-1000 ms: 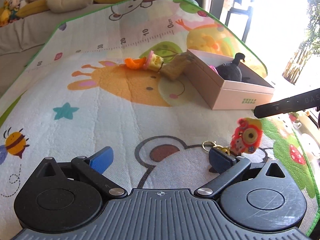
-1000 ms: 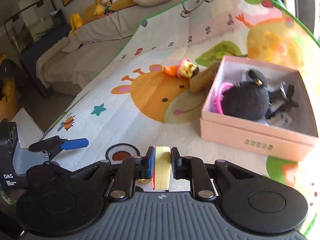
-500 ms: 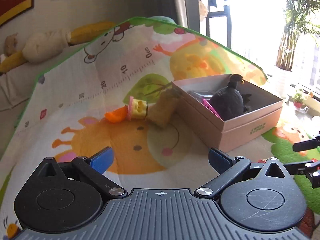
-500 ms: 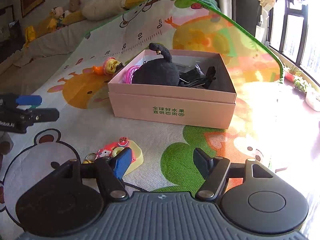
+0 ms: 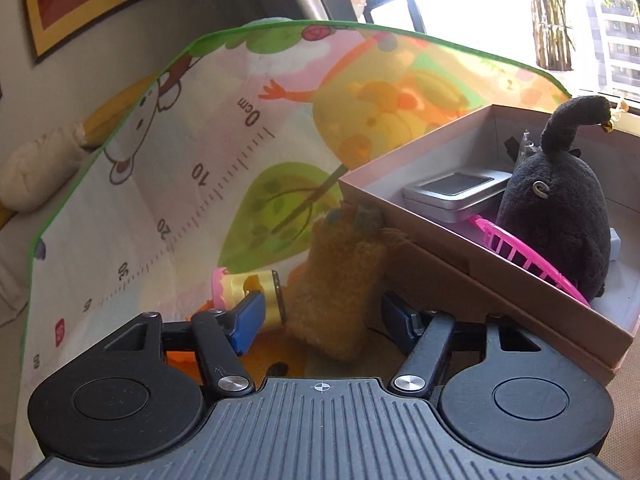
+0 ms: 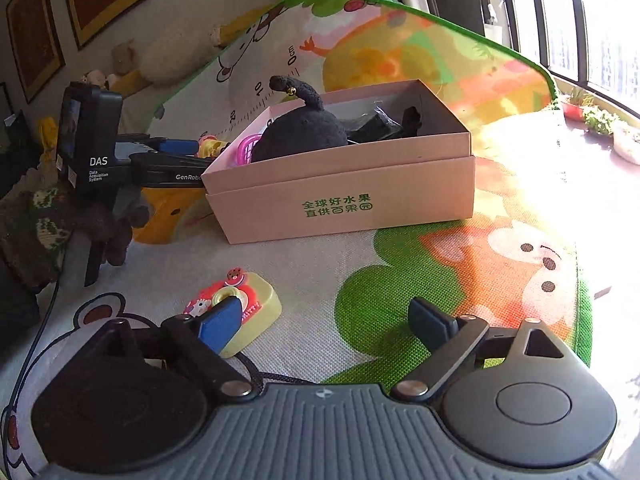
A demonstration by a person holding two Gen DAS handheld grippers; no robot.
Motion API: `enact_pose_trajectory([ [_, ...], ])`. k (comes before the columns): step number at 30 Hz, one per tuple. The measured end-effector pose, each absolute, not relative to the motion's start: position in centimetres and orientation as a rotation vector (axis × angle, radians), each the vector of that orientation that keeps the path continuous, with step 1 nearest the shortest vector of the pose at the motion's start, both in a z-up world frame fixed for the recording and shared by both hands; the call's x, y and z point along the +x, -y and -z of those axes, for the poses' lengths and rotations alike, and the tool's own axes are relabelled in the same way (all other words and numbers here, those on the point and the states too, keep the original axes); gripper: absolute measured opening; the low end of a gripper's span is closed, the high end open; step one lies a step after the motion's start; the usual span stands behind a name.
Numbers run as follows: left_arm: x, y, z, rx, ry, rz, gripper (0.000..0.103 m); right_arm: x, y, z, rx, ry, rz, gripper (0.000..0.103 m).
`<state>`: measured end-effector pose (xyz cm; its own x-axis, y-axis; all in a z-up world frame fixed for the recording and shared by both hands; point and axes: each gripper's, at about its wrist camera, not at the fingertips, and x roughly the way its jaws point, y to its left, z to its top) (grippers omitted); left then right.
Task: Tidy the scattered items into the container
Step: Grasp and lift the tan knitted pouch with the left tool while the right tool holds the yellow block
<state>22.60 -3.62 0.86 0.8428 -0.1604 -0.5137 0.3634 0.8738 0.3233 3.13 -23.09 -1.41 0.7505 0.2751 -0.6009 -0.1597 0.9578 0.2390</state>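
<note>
sunlit play mat (image 6: 360,280): pink box (image 6: 344,184) already holds a black plush (image 6: 300,136); left gripper (image 5: 320,312) closing around the brown plush (image 5: 340,280); right gripper (image 6: 328,320) opening, toy camera (image 6: 244,312) dropped outside.

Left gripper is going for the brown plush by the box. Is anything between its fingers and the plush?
Nothing visible. The brown plush already sits between the fingers of the left gripper, whose jaws are closing. The yellow toy lies just behind the left finger, and the box wall is beside the right one.
</note>
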Motion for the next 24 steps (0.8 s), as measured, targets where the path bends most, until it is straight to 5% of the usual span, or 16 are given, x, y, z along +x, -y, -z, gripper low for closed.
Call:
enact_pose_trajectory([
  [5,22.4,3.9,-0.2,0.439,-0.506,0.266,0.025,3.3,22.9,1.4,0.175,-0.686,-0.249,0.097],
  [7,21.5,3.4,-0.8,0.415,-0.509,0.258,0.021,3.3,22.8,1.4,0.172,-0.687,-0.250,0.098],
  [19,4.4,-1.2,-2.9,0.291,-0.648,0.291,0.021,3.3,22.9,1.4,0.178,-0.686,-0.249,0.100],
  [24,0.9,-1.5,-2.8,0.213,-0.707,0.285,0.037,3.1,22.6,1.3,0.152,-0.689,-0.264,0.103],
])
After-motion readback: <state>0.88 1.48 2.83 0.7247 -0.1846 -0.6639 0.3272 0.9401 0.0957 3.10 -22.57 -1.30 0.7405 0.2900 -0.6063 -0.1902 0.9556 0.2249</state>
